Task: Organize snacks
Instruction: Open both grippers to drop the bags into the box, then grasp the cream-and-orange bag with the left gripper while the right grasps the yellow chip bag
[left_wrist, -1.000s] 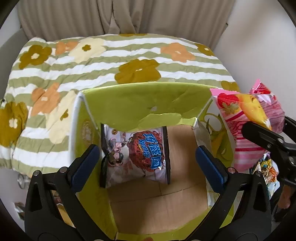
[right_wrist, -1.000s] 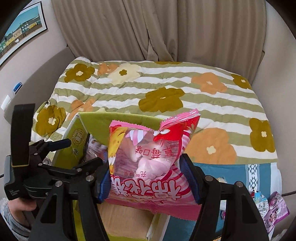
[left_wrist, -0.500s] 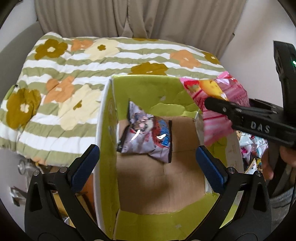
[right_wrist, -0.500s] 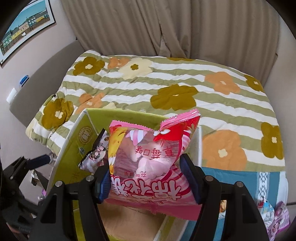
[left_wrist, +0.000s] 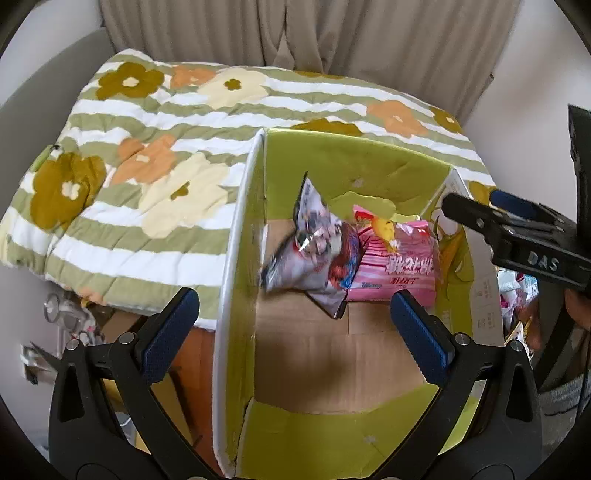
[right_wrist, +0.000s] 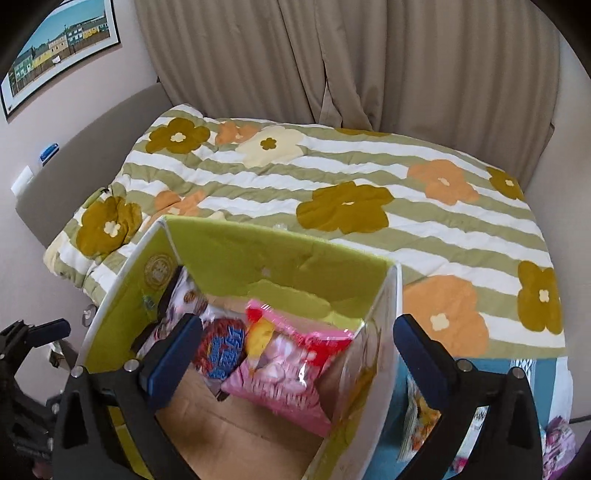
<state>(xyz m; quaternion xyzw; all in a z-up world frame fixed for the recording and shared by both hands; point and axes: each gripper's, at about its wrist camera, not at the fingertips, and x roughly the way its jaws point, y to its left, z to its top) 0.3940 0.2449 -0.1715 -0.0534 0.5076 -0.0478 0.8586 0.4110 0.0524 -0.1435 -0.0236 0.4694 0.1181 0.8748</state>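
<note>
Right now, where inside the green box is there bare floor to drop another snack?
The near half of the box floor is bare cardboard, between the near green flap and the two bags. The far end is crowded: the silver bag overlaps the pink bag, which lies against the right wall. Both the left gripper and right gripper stand open, holding nothing.

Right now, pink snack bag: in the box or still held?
In. The pink bag lies on the box floor; right claw open, empty.

The grey bag (left_wrist: 310, 254) is motion-blurred, its print unreadable, and it overlaps the pink bag's (left_wrist: 399, 266) left edge. In the right wrist view the box wall (right_wrist: 373, 354) hides the pink bag's right side. Loose packets (right_wrist: 417, 424) beyond that wall sit behind the gripper finger.
</note>
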